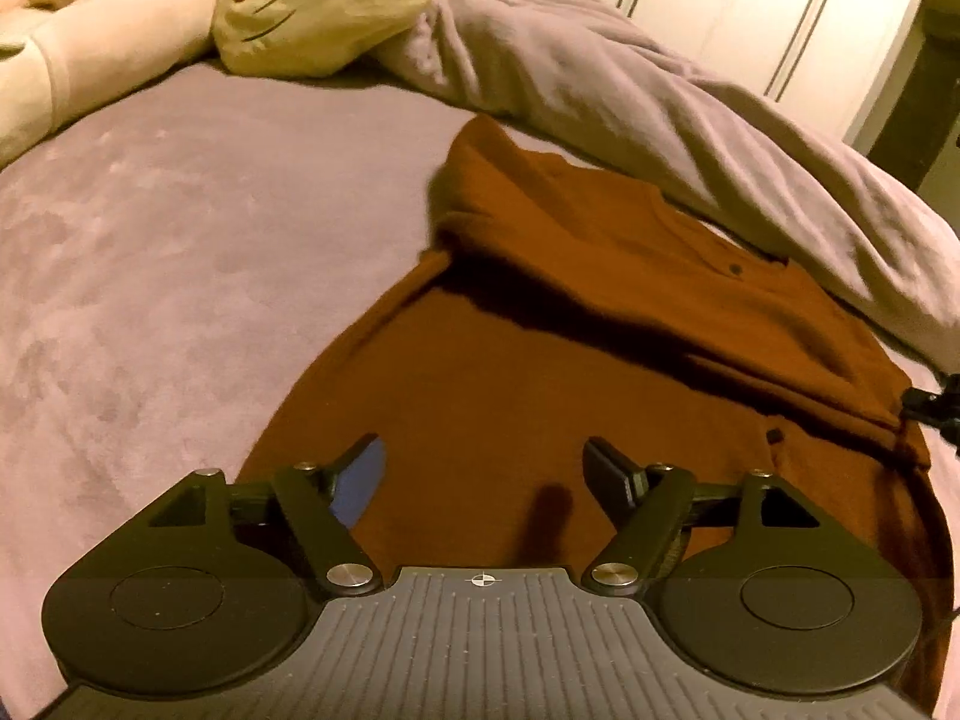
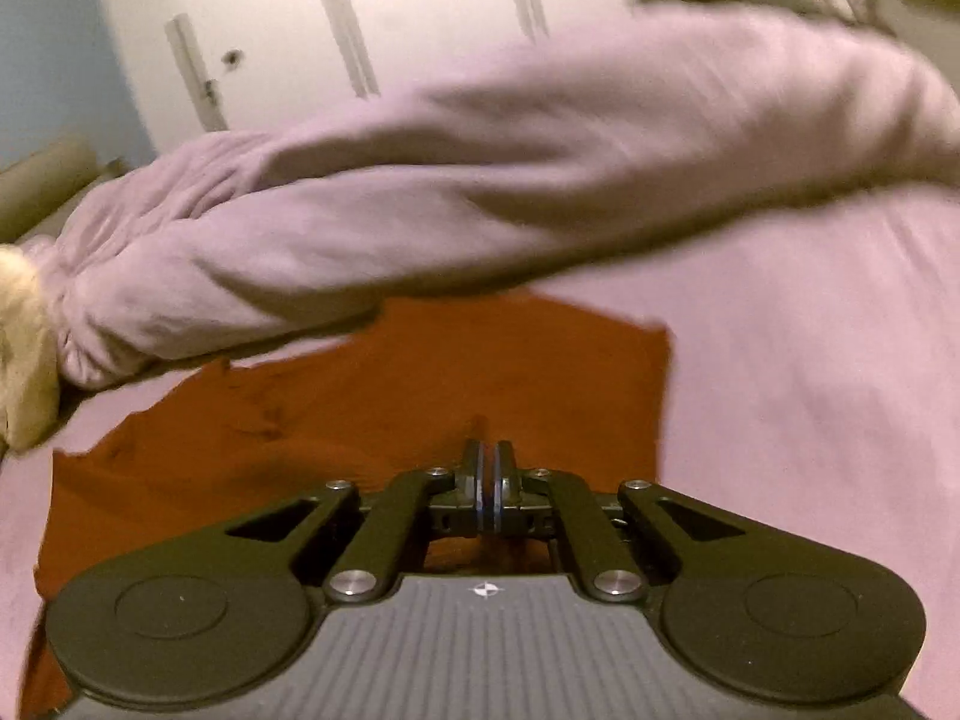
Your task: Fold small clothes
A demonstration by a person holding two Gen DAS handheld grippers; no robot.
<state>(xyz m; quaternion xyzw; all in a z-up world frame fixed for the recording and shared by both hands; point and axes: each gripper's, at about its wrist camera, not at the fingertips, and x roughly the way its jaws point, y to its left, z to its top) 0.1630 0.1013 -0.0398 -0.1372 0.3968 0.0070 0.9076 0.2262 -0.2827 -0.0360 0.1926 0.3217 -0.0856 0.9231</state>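
A rust-orange shirt [image 1: 510, 372] lies on the mauve bed cover [image 1: 180, 240]. Its upper part, with small dark buttons, is folded over and raised, throwing a dark shadow beneath. My left gripper [image 1: 483, 444] hovers over the shirt's lower part, jaws wide open with nothing between them. In the right wrist view my right gripper [image 2: 487, 447] has its jaws together on the shirt [image 2: 420, 384], and a small peak of cloth rises just past the tips. The right gripper's tip [image 1: 936, 408] shows at the shirt's right edge in the left wrist view.
A rolled mauve duvet [image 1: 630, 90] runs along the far side of the shirt, also seen as the duvet [image 2: 480, 192] in the right wrist view. A cream cat-face plush [image 1: 324, 0] lies at the far left. White wardrobe doors [image 1: 750, 0] stand behind the bed.
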